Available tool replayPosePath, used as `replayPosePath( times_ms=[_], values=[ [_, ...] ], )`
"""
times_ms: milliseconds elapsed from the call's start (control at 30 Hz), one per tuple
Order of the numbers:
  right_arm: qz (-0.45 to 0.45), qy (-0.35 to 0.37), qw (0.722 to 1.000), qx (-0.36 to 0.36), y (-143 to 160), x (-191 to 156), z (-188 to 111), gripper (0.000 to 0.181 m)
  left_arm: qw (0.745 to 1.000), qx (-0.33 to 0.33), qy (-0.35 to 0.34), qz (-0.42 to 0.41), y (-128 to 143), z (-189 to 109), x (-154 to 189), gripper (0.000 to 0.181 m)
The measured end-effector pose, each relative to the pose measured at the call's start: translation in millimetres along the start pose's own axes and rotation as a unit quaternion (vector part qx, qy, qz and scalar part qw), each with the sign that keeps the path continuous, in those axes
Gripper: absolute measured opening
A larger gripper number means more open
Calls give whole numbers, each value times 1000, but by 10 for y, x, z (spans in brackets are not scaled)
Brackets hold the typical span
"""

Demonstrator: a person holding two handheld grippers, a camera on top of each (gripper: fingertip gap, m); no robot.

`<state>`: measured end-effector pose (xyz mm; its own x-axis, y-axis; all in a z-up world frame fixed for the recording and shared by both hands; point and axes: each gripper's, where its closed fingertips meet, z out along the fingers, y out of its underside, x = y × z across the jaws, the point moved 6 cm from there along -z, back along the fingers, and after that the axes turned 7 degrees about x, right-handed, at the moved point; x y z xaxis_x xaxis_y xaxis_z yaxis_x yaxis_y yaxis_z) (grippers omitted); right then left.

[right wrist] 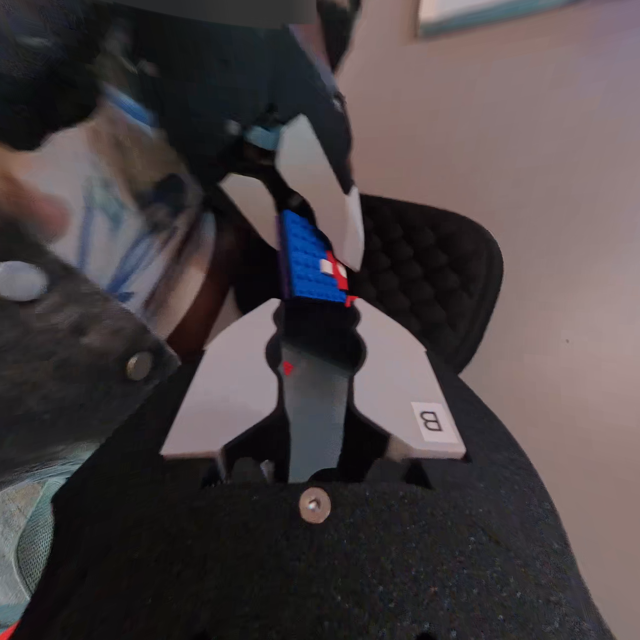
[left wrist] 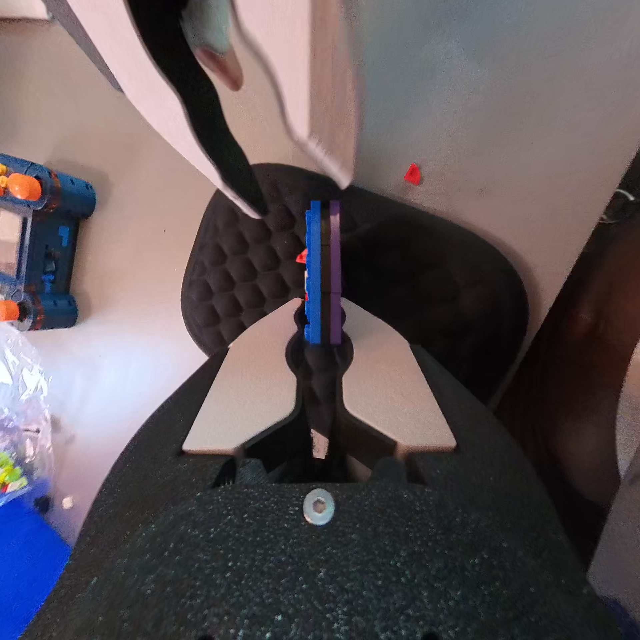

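My left gripper (left wrist: 322,304) is shut on a flat brick plate (left wrist: 322,270), blue on one face and purple on the other, and holds it edge-on and upright. Small red and white pieces (right wrist: 335,273) sit on its blue studded face. My right gripper (right wrist: 318,303) is open, and the plate's free end (right wrist: 311,270) lies between its tips. It shows in the left wrist view (left wrist: 300,200) coming from above. The purple side is against one white finger (left wrist: 332,162), and a gap shows on the blue side. A loose red piece (left wrist: 412,173) lies on the grey surface.
A black honeycomb cushion (left wrist: 242,277) lies under the plate. A blue toy with orange parts (left wrist: 45,242) stands at the left, above a clear plastic bag of pieces (left wrist: 20,398) and a blue object (left wrist: 27,571). A person's arm (left wrist: 571,346) is at the right. One gripper's finger ends stand about 5 cm off the other's. Left tips and right tips are each some 7 cm from the loose red piece (left wrist: 412,173). It is also in sight in the right wrist view (right wrist: 287,371).
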<state>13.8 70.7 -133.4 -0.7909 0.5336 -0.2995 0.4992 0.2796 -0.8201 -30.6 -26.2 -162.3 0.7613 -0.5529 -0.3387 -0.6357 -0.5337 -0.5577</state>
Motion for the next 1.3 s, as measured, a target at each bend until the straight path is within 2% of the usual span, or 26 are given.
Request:
replayPosePath(
  times_ms=[33,67,133,167,200,233,267,333,400,433,467,533,633,700,767,833,933,1033,1133,1233,1300],
  values=[
    [-3,-5,1000,25,-32,-30,-15,48,1000,16,7,-6,16,-6,-13,14],
    [-19,-1,999,46,-58,-59,2,52,999,27,17,-18,29,-10,-24,14],
    [-93,31,994,52,-57,-126,123,50,998,47,36,-33,48,-17,-47,14],
    [-132,48,989,41,-41,-155,201,45,997,55,45,-41,55,-20,-57,14],
    [-164,86,982,34,-38,-146,255,21,995,64,55,-47,64,-24,-65,14],
    [-191,124,973,40,-54,-132,271,13,994,73,60,-52,75,-36,-77,14],
    [-205,130,969,51,-64,-151,275,13,992,87,62,-59,85,-60,-92,17],
    [-180,123,973,73,-51,-179,277,13,987,130,34,-85,111,-143,-171,54],
    [-168,132,971,109,-30,-192,258,13,972,202,2,-121,132,-262,-256,112],
    [-166,133,969,125,-15,-202,253,13,961,235,-10,-145,149,-322,-284,135],
    [-156,128,970,135,1,-213,254,13,950,268,-14,-162,162,-376,-299,146],
    [-131,133,972,142,48,-199,258,13,930,328,-10,-167,175,-479,-270,135],
    [-125,139,970,157,117,-203,263,13,917,366,-11,-160,164,-520,-194,95],
    [-122,138,968,172,100,-207,261,12,927,352,-22,-132,136,-455,-149,68],
    [-121,132,960,213,7,-211,265,12,940,324,-57,-91,126,-399,-148,60],
    [-108,118,955,251,-85,-198,278,12,951,299,-56,-48,139,-406,-136,53],
    [-101,118,959,238,-85,-136,327,12,955,290,-40,-36,186,-466,-130,25],
    [-100,107,969,201,-45,-128,365,13,959,279,-9,-42,219,-441,-75,18],
    [-103,115,983,103,86,-133,406,13,969,248,4,-1,214,-365,-11,18],
    [-106,129,985,44,148,-152,383,12,966,257,1,26,117,-368,-4,18],
    [-105,137,985,-5,218,-160,394,13,960,281,3,13,37,-384,-3,19]
  ],
)
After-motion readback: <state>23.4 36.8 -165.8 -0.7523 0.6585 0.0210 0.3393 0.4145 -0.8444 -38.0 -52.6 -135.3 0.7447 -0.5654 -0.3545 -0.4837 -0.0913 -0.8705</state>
